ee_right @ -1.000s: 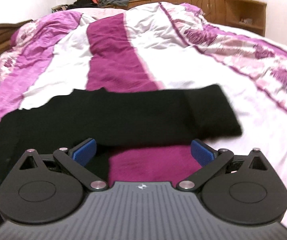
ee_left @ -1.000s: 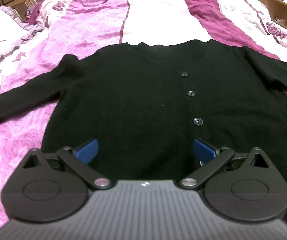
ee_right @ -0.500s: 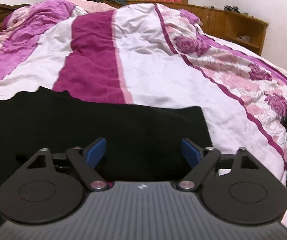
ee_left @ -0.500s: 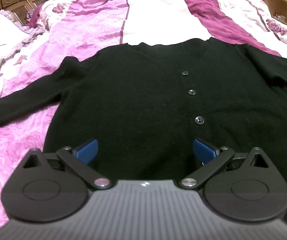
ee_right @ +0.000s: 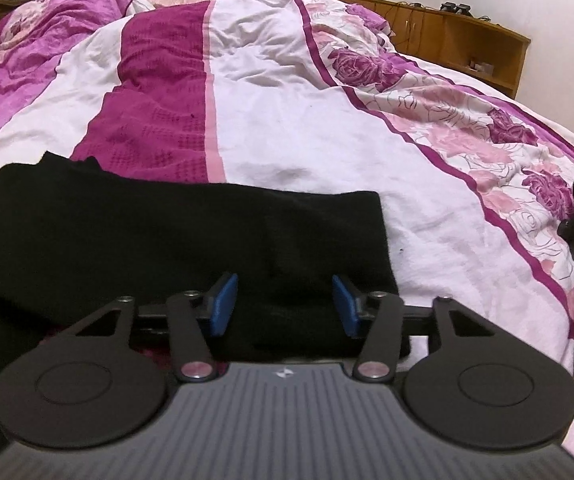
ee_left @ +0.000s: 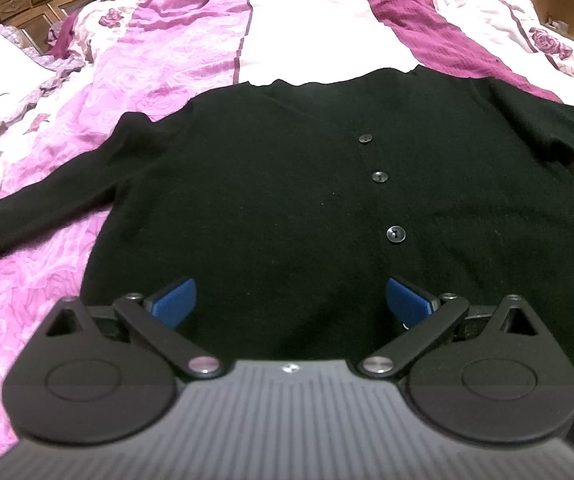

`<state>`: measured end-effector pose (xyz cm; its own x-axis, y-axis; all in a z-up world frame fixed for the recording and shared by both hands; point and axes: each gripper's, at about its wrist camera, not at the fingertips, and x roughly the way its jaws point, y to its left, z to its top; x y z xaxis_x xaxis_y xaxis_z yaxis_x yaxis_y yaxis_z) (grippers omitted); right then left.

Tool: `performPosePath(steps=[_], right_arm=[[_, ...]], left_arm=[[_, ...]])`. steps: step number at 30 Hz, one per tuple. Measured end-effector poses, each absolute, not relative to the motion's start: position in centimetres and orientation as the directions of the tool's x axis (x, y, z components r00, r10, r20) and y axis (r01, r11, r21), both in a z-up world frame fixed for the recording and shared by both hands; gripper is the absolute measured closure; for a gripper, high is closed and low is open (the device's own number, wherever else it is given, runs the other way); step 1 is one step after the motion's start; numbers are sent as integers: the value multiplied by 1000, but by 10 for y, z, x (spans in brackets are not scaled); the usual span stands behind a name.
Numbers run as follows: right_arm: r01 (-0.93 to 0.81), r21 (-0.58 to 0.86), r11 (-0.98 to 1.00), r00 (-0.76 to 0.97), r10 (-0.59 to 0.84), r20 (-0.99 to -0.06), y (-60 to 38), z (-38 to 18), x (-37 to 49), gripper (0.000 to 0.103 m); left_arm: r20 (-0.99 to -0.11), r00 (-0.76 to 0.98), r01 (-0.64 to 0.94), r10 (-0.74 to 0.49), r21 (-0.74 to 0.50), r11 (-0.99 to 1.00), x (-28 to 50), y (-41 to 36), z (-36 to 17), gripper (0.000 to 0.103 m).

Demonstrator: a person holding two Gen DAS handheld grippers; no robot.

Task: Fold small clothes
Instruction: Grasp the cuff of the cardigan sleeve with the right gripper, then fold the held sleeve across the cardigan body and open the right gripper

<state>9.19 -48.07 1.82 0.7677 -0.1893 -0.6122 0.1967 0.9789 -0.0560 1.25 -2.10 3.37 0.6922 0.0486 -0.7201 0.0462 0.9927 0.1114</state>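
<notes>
A black cardigan (ee_left: 271, 200) lies spread flat on the bed (ee_left: 295, 32), buttons up, sleeves out to either side. The left tool (ee_left: 290, 300) hangs over its lower body, fingers spread wide. The right tool (ee_right: 283, 304) sits over the cuff end of one sleeve (ee_right: 215, 236), fingers apart, nothing pinched. A pink and purple flowered quilt (ee_right: 287, 112) covers the bed.
</notes>
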Motion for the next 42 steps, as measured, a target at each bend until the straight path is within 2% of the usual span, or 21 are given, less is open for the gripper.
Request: performPosePath(steps=[5, 9, 12, 20, 30, 42], right_arm=[[213, 7, 977, 767, -163, -620, -493, 23, 91, 69], [222, 30, 975, 772, -157, -617, -494, 27, 89, 90], [230, 49, 972, 783, -154, -603, -490, 37, 87, 95], [211, 160, 964, 819, -85, -567, -474, 67, 77, 96], [104, 256, 961, 859, 43, -510, -426, 105, 69, 96], [-19, 444, 896, 872, 232, -431, -361, 133, 75, 97]], left_arm=[[-720, 693, 44, 49, 111, 993, 12, -20, 33, 0], [-715, 697, 39, 53, 111, 993, 11, -19, 32, 0], [-711, 701, 35, 54, 110, 993, 11, -17, 33, 0], [-697, 714, 29, 57, 112, 993, 9, -13, 38, 0], [-685, 725, 3, 68, 102, 995, 8, 2, 45, 0], [-685, 722, -49, 95, 86, 995, 5, 25, 43, 0]])
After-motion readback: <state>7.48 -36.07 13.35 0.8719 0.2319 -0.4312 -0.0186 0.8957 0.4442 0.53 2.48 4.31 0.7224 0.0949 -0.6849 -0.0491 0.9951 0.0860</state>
